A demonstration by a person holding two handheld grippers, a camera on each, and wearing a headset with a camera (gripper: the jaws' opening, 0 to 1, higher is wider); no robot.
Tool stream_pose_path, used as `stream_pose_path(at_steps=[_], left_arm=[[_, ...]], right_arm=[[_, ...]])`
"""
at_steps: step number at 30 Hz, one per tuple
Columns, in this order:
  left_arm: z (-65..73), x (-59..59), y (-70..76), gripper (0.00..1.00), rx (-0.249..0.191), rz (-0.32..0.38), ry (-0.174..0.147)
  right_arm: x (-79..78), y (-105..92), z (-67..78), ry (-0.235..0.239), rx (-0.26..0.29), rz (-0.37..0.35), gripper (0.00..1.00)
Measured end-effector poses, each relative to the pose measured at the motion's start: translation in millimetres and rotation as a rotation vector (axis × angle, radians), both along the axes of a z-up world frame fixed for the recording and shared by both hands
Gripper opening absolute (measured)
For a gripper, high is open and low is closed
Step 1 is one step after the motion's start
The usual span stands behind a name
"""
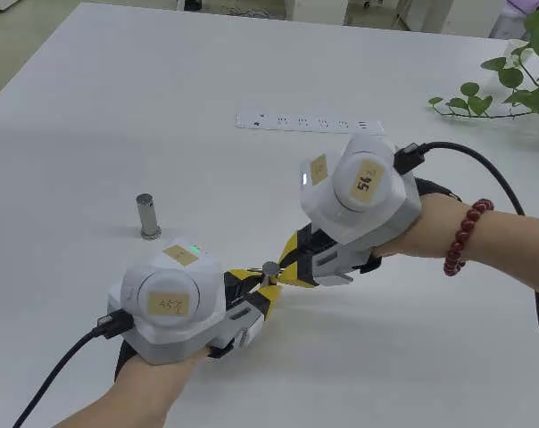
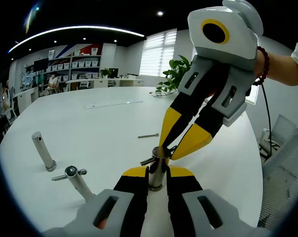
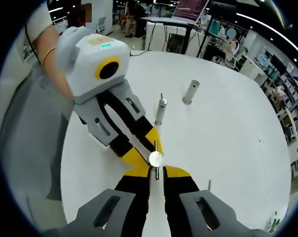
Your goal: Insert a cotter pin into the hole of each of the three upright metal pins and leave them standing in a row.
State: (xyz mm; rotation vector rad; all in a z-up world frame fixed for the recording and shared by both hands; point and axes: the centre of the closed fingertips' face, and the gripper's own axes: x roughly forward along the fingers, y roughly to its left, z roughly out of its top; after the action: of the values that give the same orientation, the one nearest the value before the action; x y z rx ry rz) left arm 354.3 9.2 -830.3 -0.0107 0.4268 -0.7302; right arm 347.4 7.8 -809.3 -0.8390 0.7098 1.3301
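**Grippers.** The left gripper (image 2: 158,174) has its jaws clamped on the shaft of the upright pin (image 2: 158,168), at bottom centre of the left gripper view. The right gripper (image 3: 156,173) has its jaws almost together, nipping the cotter pin (image 3: 156,175) just under the pin's round head (image 3: 156,158).

In the head view, the two sets of tips meet at this pin (image 1: 270,269) at lower centre. The left gripper (image 1: 252,290) enters from the lower left and the right gripper (image 1: 292,263) from the upper right.

**Differences between views.**
- **Left gripper view:** the cotter pin's end (image 2: 148,160) protrudes from the pin's side near its top. A second pin (image 2: 75,177) at lower left carries its own cotter pin through the head. A bare third pin (image 2: 43,150) stands farther left. A loose cotter (image 2: 148,136) lies on the table above centre.
- **Right gripper view:** the second pin (image 3: 161,111) and the third pin (image 3: 190,92) stand above centre, apart from each other.
- **Head view:** the third pin (image 1: 145,217) stands at mid-left. A power strip (image 1: 307,121) lies above centre and a plant (image 1: 510,85) sits at the upper right edge.

**Clearance.** The table (image 1: 118,107) is bare between the third pin and the grippers. Its far edge runs across the upper left of the frame, well apart from the work.
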Motion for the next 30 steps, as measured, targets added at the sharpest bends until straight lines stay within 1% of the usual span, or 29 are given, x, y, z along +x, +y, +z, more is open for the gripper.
stream_pose_path(at_steps=[1,4,8,16,22,30], left_arm=[[0.0,0.1,-0.1,0.12,0.000,0.001,0.000],[0.2,-0.1,-0.3,0.12,0.000,0.006,0.001],[0.2,-0.1,-0.3,0.12,0.000,0.009,0.002],[-0.3,0.2,-0.2,0.12,-0.005,0.014,0.000],[-0.2,0.2,-0.3,0.12,-0.004,0.018,-0.003],[-0.5,0.4,0.0,0.12,-0.009,0.032,0.002]], right_arm=[[0.1,-0.9,1.3,0.000,0.002,-0.003,0.11],[-0.7,-4.4,1.5,-0.017,-0.017,0.009,0.11],[-2.9,-7.5,-0.3,-0.018,-0.031,0.013,0.11],[-2.4,-12.8,-3.9,-0.042,-0.055,0.014,0.08],[1.1,-11.4,-4.4,-0.057,-0.052,0.006,0.05],[0.4,-5.0,-4.7,-0.055,-0.040,0.010,0.05]])
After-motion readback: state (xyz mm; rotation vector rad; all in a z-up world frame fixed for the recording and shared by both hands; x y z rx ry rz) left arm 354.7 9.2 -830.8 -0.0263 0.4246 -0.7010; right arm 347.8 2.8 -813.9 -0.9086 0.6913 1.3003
